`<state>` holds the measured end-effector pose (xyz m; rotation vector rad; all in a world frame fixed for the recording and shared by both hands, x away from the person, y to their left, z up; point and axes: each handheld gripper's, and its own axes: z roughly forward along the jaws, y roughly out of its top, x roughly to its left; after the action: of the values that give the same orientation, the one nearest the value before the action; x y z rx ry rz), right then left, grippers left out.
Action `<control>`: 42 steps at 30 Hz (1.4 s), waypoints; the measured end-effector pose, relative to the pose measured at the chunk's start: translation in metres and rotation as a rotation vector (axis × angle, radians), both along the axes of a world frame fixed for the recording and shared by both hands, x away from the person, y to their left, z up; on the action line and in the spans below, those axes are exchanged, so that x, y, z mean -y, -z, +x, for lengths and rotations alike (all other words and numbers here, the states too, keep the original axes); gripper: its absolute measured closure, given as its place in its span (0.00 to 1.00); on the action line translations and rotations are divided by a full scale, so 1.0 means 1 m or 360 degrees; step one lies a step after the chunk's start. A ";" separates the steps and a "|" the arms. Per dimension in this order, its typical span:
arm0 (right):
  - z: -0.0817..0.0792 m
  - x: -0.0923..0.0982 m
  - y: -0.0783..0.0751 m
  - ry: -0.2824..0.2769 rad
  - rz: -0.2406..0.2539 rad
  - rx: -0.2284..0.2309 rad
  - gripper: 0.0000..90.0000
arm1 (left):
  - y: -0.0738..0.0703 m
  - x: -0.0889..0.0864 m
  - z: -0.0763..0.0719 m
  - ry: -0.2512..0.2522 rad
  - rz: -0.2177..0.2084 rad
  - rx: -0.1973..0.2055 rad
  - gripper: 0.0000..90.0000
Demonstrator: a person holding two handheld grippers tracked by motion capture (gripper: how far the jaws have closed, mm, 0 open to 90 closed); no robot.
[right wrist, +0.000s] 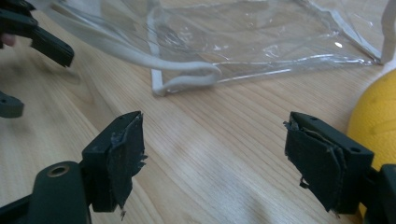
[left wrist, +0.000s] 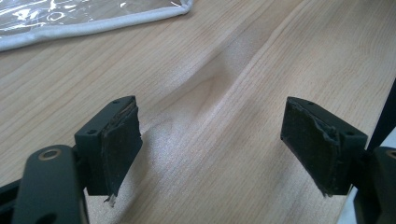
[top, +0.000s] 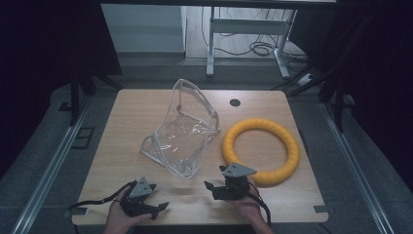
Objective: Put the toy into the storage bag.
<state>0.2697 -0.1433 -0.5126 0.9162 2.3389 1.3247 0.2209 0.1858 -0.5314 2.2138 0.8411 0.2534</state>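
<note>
The left gripper (top: 155,208) sits low at the near edge of the table (top: 131,122), held in a hand (top: 119,219) that comes in from the near side. Its jaws stand wide apart, and there is nothing between them but bare wood. In the left gripper view its pads (left wrist: 121,144) look worn and frayed at the edges. A black cable trails off from it to the left.

The right gripper (top: 214,190) is just to the right of it, also near the near edge, held by the other hand (top: 248,207). Its jaws are wide apart too, with only wood between them. Its pads (right wrist: 125,156) are ragged as well. The two grippers are near each other but not touching.

A little farther off lies the bag (top: 182,134). It is clear plastic with a white trim, and it sits in the middle of the table, partly standing up at its far end. In the right gripper view its white edge curls on the wood just past the jaws. Neither gripper touches it.

To the right of the bag lies the ring (top: 292,151). It is big, yellow and flat on the table. The right gripper is just beside its near left part, and the bag's right side comes close to it.

Near the far edge of the table is a small dark hole (top: 235,102).
</note>
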 end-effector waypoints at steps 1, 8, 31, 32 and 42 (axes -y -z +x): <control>-0.001 0.000 -0.001 -0.0008 0.0004 0.0009 0.23 | 0.000 0.000 0.000 -0.0001 0.0000 0.0001 0.22; -0.004 -0.004 -0.004 -0.0050 -0.0023 0.0026 0.26 | -0.001 0.000 0.000 0.0001 -0.0003 0.0002 0.22; 0.008 0.033 -0.044 -0.0135 -0.0037 0.0008 0.30 | -0.010 -0.007 0.001 -0.0030 -0.0047 0.0011 0.22; 0.009 0.035 -0.047 -0.0139 -0.0062 0.0009 0.30 | -0.010 -0.006 0.002 -0.0028 -0.0047 0.0009 0.22; 0.017 0.045 -0.070 -0.0178 -0.0211 -0.0053 0.29 | -0.008 -0.005 0.002 -0.0015 -0.0053 0.0000 0.22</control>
<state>0.2864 -0.1879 -0.4422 0.7837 2.5025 1.1859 0.2229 0.1905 -0.5229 2.1793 0.8504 0.2425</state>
